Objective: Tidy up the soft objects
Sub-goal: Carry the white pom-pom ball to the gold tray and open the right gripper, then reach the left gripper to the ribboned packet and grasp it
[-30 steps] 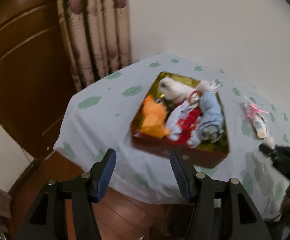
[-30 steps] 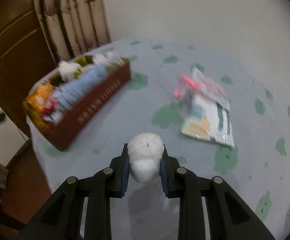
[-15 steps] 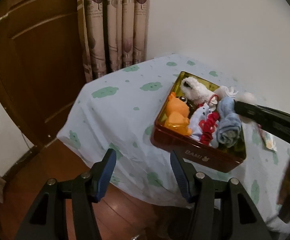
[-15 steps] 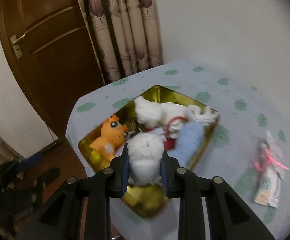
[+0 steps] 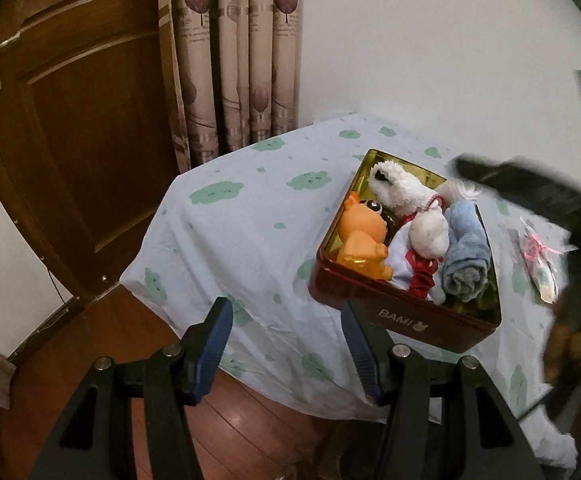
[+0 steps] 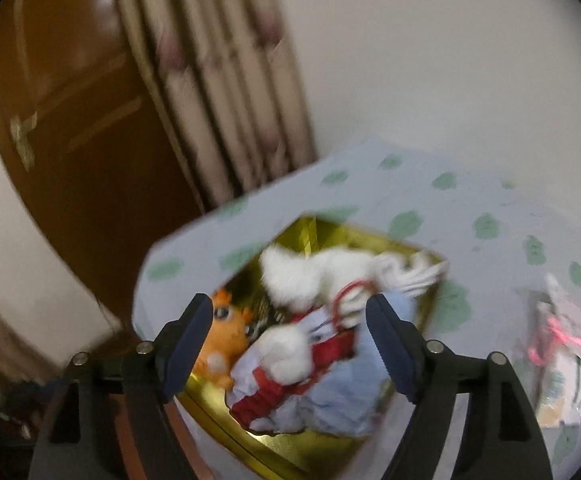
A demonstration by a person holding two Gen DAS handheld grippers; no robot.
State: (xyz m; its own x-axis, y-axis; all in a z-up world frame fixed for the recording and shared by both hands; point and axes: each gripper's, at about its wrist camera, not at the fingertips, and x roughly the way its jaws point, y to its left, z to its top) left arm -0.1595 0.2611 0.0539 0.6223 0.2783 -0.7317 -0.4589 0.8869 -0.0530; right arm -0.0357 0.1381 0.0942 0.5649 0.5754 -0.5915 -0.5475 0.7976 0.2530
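The left gripper (image 5: 286,344) hangs off the tabletop's near corner over the wooden floor (image 5: 102,344), its jaws wide apart with nothing between them. The right gripper (image 6: 288,344) hovers above the tin box (image 5: 410,316), and its jaws have just been opening; they stand apart, clear of the white ball (image 5: 429,234), which lies on top of the pile in the box. That box sits near the tabletop's (image 5: 250,220) front edge, packed with an orange plush toy (image 5: 360,236), a white plush dog (image 5: 398,192), a red-and-white cloth (image 5: 418,268) and a rolled blue towel (image 5: 466,256). Toward the right edge lies a plastic packet with a pink ribbon (image 6: 562,344). Beyond the far corner hang a curtain (image 5: 234,52) and a door (image 5: 70,120).
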